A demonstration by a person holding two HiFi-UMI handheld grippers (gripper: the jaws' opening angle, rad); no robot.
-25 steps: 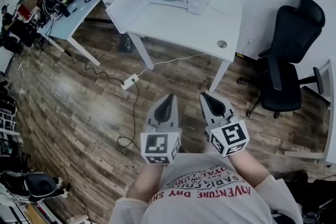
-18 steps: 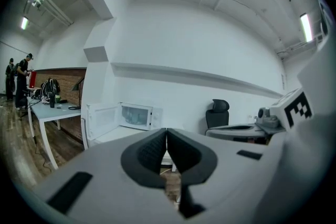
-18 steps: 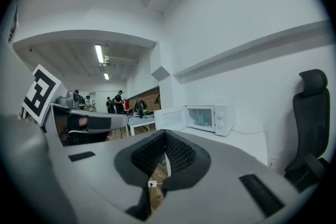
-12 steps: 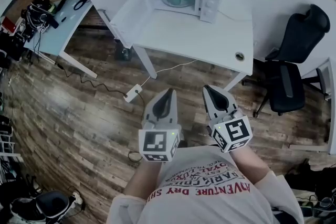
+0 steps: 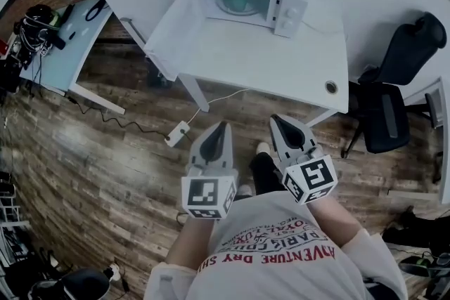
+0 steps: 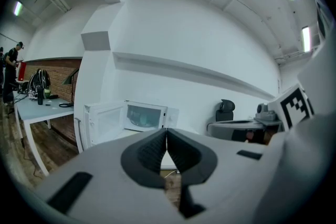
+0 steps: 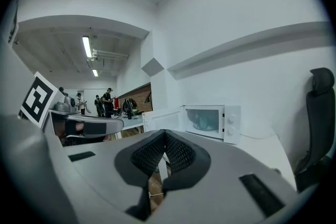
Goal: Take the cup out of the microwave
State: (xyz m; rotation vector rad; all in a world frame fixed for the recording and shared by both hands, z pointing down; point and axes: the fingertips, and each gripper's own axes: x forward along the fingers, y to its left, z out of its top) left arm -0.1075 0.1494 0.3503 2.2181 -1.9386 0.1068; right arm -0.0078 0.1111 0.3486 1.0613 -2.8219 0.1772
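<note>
A white microwave [image 5: 254, 2] stands at the back of a white table [image 5: 267, 67], its door [image 5: 176, 21] swung open to the left. Inside the cavity a pale teal cup [image 5: 235, 5] shows dimly; the right gripper view has the cup [image 7: 203, 120] upright in the microwave [image 7: 212, 122]. My left gripper [image 5: 221, 131] and right gripper [image 5: 278, 124] are held side by side over the wooden floor, short of the table's front edge. Both are shut with nothing between their jaws. The left gripper view shows the microwave [image 6: 144, 115] far beyond the shut left gripper [image 6: 166, 136].
A black office chair [image 5: 394, 102] stands right of the table. A power strip [image 5: 177, 133] and its cable lie on the floor under the table's front left. A light blue desk [image 5: 56, 53] with gear is at far left. A round cable hole [image 5: 330, 87] marks the table's right corner.
The table and microwave have come closer and lower in the head view as the person walks toward them. Both grippers stay shut and side by side.
</note>
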